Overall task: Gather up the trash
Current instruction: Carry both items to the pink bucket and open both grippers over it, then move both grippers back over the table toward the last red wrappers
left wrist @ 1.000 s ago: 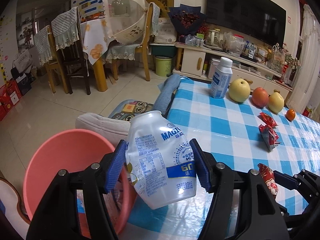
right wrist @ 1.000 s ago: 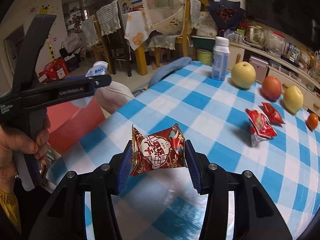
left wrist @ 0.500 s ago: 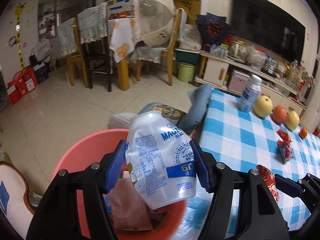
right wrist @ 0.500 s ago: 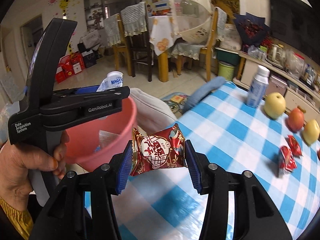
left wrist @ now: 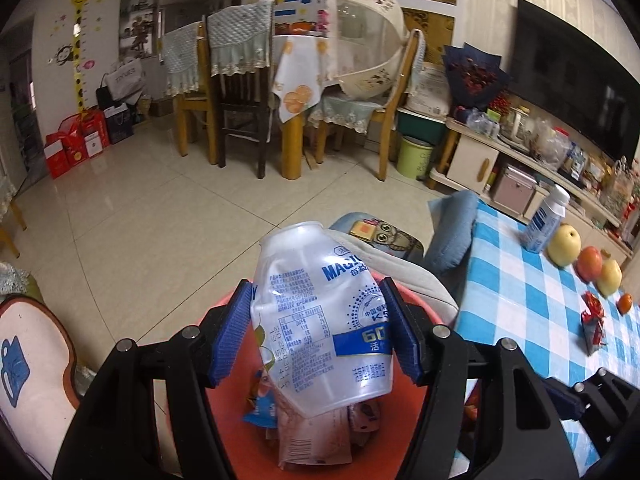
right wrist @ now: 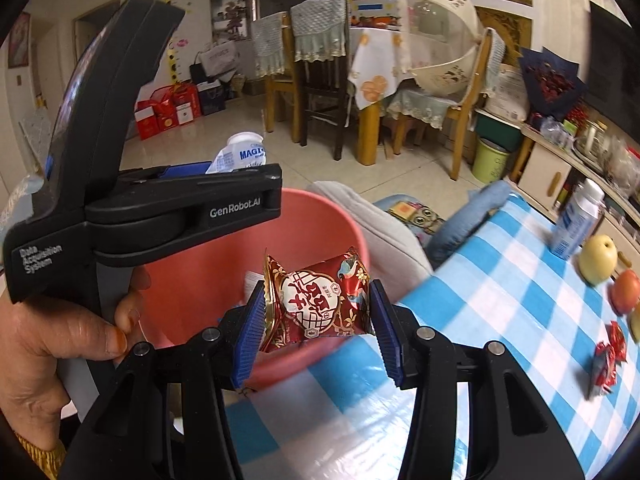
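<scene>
Hand-held grippers hold trash at a pink bucket

Left hand-held gripper [left wrist: 318, 328] has its blue pads clamped on both sides of a crumpled white plastic bottle [left wrist: 324, 320] with blue print. That bottle tilts slightly, its neck pointing up and away, and hangs directly over the mouth of the pink bucket [left wrist: 224, 412]. Inside the bucket lie several wrappers, among them a pale pink pouch [left wrist: 316, 436] and a blue scrap [left wrist: 260, 408].

Right hand-held gripper [right wrist: 316, 330] is closed on a red and gold snack packet [right wrist: 320, 300], pinched at both ends between its blue pads. The packet sits over the bucket's near rim, where the bucket meets the edge of the surface [right wrist: 500, 300], which is covered in a blue and white checked cloth. From the right wrist view, a person's hand [right wrist: 52, 344] wraps the black handle of the left hand-held gripper, with a yellow sleeve cuff at the wrist.

Farther along the surface stand a white bottle with blue print [left wrist: 546, 222], a yellow-green apple [left wrist: 564, 242], a red apple [left wrist: 590, 262], a second yellow fruit [left wrist: 610, 276] and a small orange [left wrist: 625, 303]. One more red wrapper [left wrist: 592, 320] lies on the cloth near the fruit. A grey cushion [right wrist: 384, 228] rests beside the bucket.
</scene>
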The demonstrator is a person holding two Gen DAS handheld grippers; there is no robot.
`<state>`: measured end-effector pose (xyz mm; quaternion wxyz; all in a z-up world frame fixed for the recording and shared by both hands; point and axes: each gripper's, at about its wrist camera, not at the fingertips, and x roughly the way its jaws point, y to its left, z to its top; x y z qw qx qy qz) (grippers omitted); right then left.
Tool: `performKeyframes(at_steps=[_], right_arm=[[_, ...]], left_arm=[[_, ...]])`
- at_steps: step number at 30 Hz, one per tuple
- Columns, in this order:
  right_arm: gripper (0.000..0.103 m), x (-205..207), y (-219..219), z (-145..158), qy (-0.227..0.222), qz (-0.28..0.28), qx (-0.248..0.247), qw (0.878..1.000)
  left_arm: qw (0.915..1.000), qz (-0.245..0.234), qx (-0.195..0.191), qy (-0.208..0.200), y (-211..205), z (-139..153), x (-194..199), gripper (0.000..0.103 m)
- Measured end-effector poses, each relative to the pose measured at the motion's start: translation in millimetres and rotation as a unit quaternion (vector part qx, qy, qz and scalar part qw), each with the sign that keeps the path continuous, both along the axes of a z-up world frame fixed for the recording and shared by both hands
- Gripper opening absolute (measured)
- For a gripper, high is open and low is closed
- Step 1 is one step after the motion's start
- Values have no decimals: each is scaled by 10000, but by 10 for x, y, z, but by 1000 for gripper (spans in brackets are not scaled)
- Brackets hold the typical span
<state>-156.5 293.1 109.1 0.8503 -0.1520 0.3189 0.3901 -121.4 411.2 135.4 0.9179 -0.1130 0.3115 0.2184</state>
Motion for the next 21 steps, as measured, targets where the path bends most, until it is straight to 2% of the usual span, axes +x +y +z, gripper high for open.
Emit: performKeyframes(at_steps=[9,19,21], right_arm=[[51,-75,375,-185,2,223,-285,9993],[55,-74,534,-368,-35,269,-557,9981],[56,-61,530,-389,-8,251,-578,9980]], left_arm=[[9996,240,-164,-32,259,-15,-107,65],[9993,298,-178,105,310,-58,-92,65],[9992,328,-142,171,305,-70,-80,73]])
